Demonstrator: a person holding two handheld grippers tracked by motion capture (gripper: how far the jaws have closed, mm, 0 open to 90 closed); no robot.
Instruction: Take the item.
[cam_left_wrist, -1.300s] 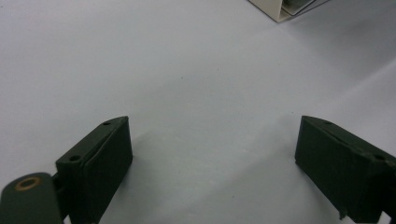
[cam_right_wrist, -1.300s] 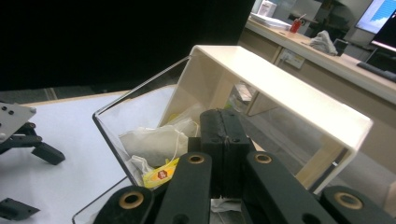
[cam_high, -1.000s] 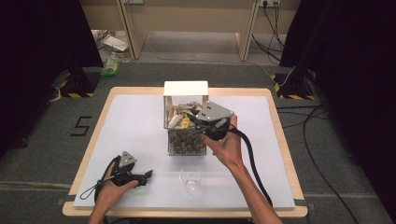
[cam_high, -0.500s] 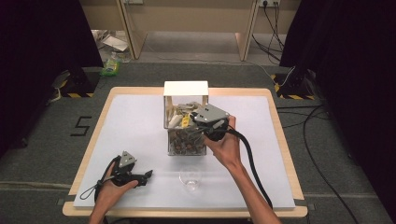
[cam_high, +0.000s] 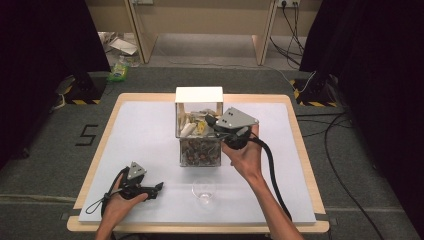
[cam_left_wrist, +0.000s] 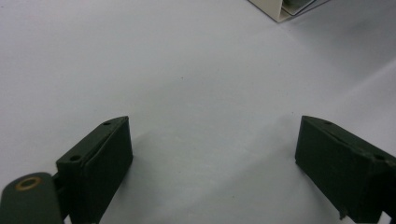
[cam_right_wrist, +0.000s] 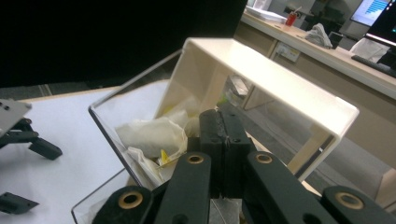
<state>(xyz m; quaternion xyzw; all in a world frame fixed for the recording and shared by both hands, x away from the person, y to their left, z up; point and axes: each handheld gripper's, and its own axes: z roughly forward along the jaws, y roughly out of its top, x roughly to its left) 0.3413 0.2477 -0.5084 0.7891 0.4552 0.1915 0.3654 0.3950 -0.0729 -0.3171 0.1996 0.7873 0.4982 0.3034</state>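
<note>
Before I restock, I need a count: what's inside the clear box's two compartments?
The clear box's upper compartment holds pale crumpled packets, one with yellow. The lower holds small brown pieces, too small to identify. The right hand-held gripper covers part of the upper compartment, so no count.

The right gripper (cam_high: 214, 121) sits slightly farther left and lower over the clear box (cam_high: 199, 131) than before.

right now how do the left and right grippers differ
The left gripper has its jaws wide apart over bare table; the right gripper has its jaws pressed together. The left sits low near the table's front edge; the right is raised at the clear box of packets. Both are hand-held, with black jaws.
</note>
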